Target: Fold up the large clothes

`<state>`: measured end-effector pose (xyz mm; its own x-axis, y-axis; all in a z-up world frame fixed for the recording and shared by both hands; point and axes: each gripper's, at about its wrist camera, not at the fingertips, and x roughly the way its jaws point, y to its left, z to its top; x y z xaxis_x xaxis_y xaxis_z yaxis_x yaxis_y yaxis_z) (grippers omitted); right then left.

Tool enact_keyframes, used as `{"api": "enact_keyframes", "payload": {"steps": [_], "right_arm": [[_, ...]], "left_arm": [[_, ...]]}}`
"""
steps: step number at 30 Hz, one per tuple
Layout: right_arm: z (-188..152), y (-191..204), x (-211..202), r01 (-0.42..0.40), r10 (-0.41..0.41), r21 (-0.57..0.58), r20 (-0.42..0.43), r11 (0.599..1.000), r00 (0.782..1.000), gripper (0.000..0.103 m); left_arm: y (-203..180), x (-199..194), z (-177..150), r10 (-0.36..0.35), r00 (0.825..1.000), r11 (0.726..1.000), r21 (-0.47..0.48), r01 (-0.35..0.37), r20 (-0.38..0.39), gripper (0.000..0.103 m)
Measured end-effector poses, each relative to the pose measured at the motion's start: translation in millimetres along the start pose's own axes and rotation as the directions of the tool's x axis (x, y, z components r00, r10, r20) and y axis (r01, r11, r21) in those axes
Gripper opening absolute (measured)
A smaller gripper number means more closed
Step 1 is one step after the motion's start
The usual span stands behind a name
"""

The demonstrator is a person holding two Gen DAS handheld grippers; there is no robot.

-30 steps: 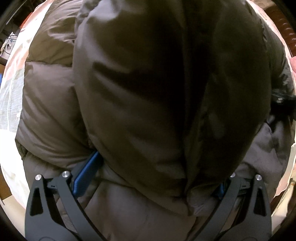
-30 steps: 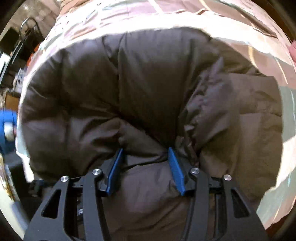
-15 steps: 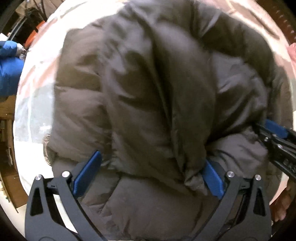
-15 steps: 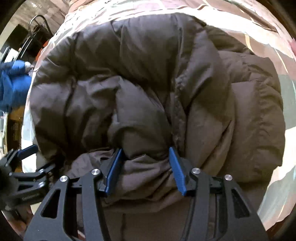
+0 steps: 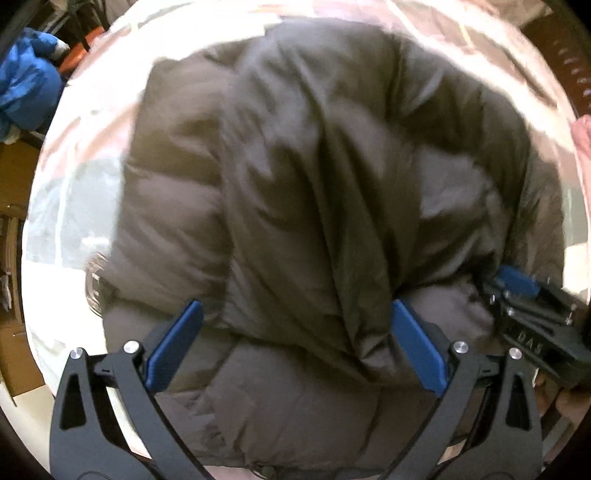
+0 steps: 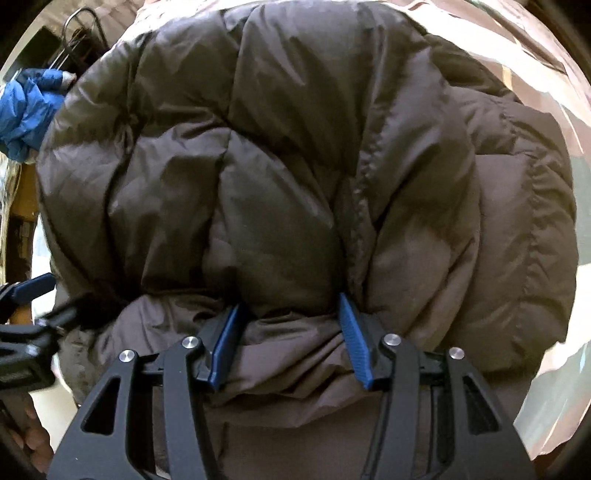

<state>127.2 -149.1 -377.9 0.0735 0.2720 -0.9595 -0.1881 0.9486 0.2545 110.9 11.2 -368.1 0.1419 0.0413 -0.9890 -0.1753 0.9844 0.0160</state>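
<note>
Spread wide, the left gripper (image 5: 293,347) only straddles a fold of the puffy dark-brown quilted down jacket (image 5: 314,192), bundled mid-bed on the pale patterned bedspread (image 5: 70,199). Beside it, the right gripper (image 6: 288,339) pinches bunched fabric. Mid-fold, I'd judge; next, lay it flat.

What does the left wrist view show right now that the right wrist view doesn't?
Only the left wrist view shows the left tongs spread wide around a fold of the brown puffer jacket, with the right tongs at the jacket's edge. Only the right wrist view shows the right tongs pinching a bunched ridge of jacket and a wire rack. Both show the jacket on the pale pink bedding and a blue garment behind.
</note>
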Motion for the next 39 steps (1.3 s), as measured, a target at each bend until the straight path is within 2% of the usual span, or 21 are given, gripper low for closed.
{"api": "enact_keyframes", "payload": {"steps": [3,5,6,8,12,13,16,18,19,20,22,24,26,27,29,30,32,33,35,37,39], "right_arm": [[11,-10,-27,-0.093,0.09,0.051,0.066,0.994,0.994,0.053],[15,-11,-35,-0.09,0.084,0.065,0.093,0.994,0.992,0.057],[14,-12,-31,-0.078,0.072,0.069,0.078,0.995,0.994,0.061],[6,-15,-4,-0.02,0.02,0.084,-0.004,0.996,1.0,0.061],[-5,-13,17,0.016,-0.016,0.037,-0.011,0.999,1.0,0.061],[-2,-12,17,0.017,-0.017,0.036,-0.019,0.999,1.0,0.061],[3,-20,1,-0.054,0.055,0.086,-0.001,0.995,0.998,0.061],[-4,-35,-22,-0.131,0.121,0.138,0.077,0.982,0.99,0.062],[-11,-46,-36,-0.144,0.125,0.167,0.12,0.975,0.985,0.067],[-18,-55,-45,-0.133,0.107,0.192,0.141,0.972,0.984,0.075],[-39,-81,-58,-0.064,0.026,0.255,0.151,0.965,0.988,0.082],[-60,-107,-61,0.008,-0.048,0.295,0.128,0.955,0.991,0.083],[-85,-119,-56,0.118,-0.139,0.311,0.047,0.943,0.989,0.083],[-94,-126,-50,0.162,-0.17,0.311,0.0,0.936,0.985,0.083],[-115,-144,-36,0.228,-0.208,0.299,-0.098,0.927,0.973,0.083],[-124,-148,-28,0.246,-0.214,0.294,-0.139,0.924,0.967,0.083],[-142,-155,-8,0.251,-0.195,0.287,-0.211,0.924,0.958,0.084],[-150,-159,1,0.233,-0.165,0.3,-0.234,0.925,0.958,0.094],[-164,-171,14,0.165,-0.08,0.371,-0.233,0.914,0.969,0.097],[-175,-184,27,0.044,0.065,0.482,-0.208,0.875,0.976,0.097],[-181,-197,36,-0.018,0.147,0.556,-0.188,0.831,0.971,0.099]], "left_arm": [[8,-30,23,0.013,0.995,1.0,-0.024,-0.011,0.1,0.101],[10,-36,44,0.056,0.988,0.998,-0.037,-0.051,0.145,0.101],[17,-28,43,0.074,0.987,0.997,-0.039,-0.069,0.139,0.101],[20,-13,53,0.087,0.991,0.996,-0.038,-0.083,0.103,0.101],[16,55,41,0.156,0.987,0.988,0.007,-0.156,-0.029,0.101],[14,64,38,0.138,0.988,0.99,0.012,-0.138,-0.064,0.101],[18,51,31,0.086,0.995,0.996,-0.017,-0.087,-0.047,0.101],[26,32,21,0.06,0.998,0.997,-0.039,-0.061,-0.021,0.101],[32,21,13,0.044,0.999,0.998,-0.055,-0.045,-0.007,0.101],[38,13,5,0.027,1.0,0.997,-0.069,-0.027,0.001,0.101],[55,1,-19,0.024,1.0,0.996,-0.091,-0.025,-0.01,0.101],[71,1,-38,0.082,0.996,0.993,-0.079,-0.086,-0.046,0.101],[89,6,-61,0.137,0.986,0.988,-0.058,-0.143,-0.091,0.101],[102,11,-76,0.176,0.977,0.982,-0.044,-0.183,-0.124,0.101],[123,26,-100,0.281,0.94,0.958,0.003,-0.286,-0.194,0.101],[129,33,-110,0.31,0.925,0.95,0.024,-0.312,-0.22,0.101],[140,50,-132,0.309,0.901,0.949,0.042,-0.312,-0.304,0.101],[148,56,-140,0.277,0.901,0.958,0.027,-0.285,-0.333,0.101],[155,66,-151,0.208,0.905,0.973,-0.019,-0.231,-0.372,0.101],[158,73,-158,0.166,0.905,0.98,-0.038,-0.196,-0.392,0.101],[158,79,-161,0.152,0.898,0.983,-0.033,-0.182,-0.414,0.101]]}}
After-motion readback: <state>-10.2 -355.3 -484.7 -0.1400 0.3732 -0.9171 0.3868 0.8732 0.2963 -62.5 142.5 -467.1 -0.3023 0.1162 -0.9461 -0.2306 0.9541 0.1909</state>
